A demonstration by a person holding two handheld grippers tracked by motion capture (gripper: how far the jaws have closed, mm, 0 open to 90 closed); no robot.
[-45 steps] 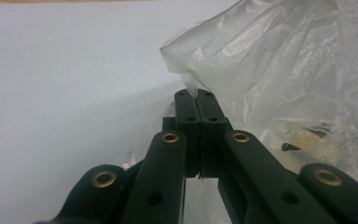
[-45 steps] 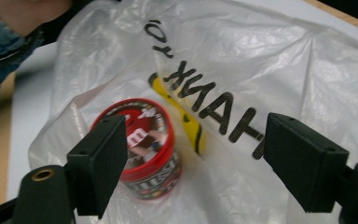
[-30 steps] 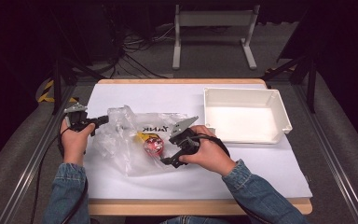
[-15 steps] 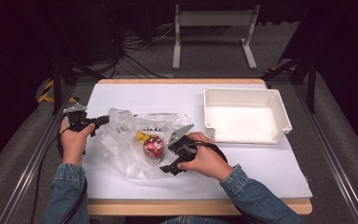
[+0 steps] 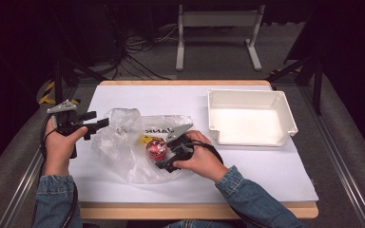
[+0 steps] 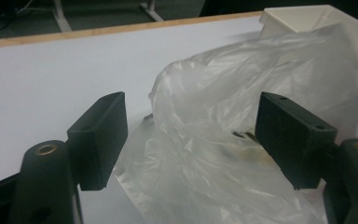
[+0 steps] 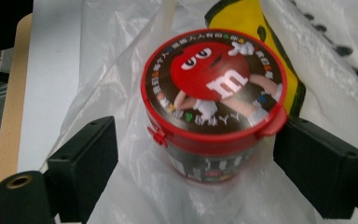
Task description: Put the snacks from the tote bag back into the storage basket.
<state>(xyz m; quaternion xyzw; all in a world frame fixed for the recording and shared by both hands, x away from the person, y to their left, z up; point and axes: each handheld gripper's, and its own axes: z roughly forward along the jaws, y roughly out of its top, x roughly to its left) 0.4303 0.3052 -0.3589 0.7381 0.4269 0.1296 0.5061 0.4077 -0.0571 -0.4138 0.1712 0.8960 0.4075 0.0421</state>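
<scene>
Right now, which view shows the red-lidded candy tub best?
The right gripper view: the candy tub sits close up between the open jaws, lid print legible. The high view shows it small, by the clear plastic bag. In the left gripper view I can't make it out.

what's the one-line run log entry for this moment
left gripper: jaws just opened, off plastic bag | right gripper: jaws open around red-lidded candy tub, not gripping | white tray: empty
</scene>
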